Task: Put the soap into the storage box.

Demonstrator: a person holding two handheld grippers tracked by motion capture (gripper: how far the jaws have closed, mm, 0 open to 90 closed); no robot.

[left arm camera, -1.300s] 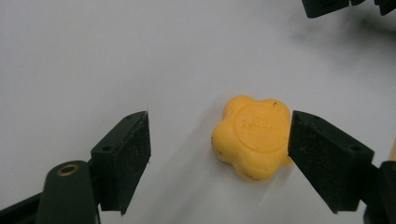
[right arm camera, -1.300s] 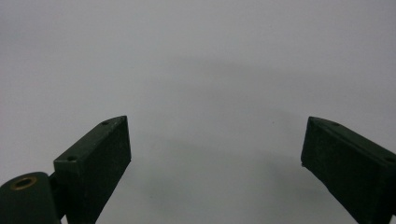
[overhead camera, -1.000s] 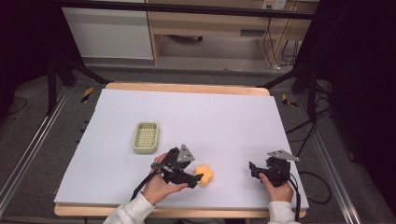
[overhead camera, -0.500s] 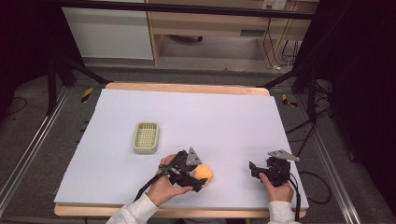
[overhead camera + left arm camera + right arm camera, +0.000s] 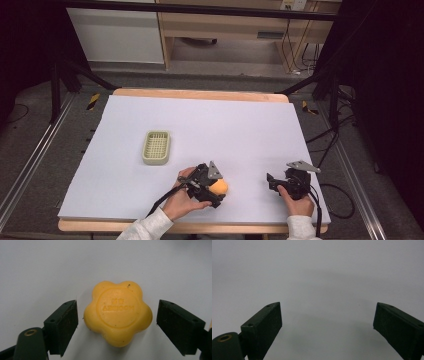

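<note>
A yellow-orange flower-shaped soap bar (image 5: pixel 118 314) with raised lettering lies flat on the white table sheet. My left gripper (image 5: pixel 117 327) is open, its two black jaws standing on either side of the bar with a gap at each side. From above, the same bar (image 5: pixel 218 187) sits at the front of the table under my left gripper (image 5: pixel 214 191). My right gripper (image 5: pixel 274 183) rests near the front right of the table, open, with nothing but white sheet between its jaws in the right gripper view (image 5: pixel 327 327).
A pale green slatted soap dish (image 5: pixel 156 147) stands on the sheet, left of centre and behind the left hand. The table's wooden front edge (image 5: pixel 200 227) runs just under both hands. Cables trail off the right side.
My left gripper has moved right and closer over the soap bar, so the jaws now straddle it. The right gripper has stayed where it was.
</note>
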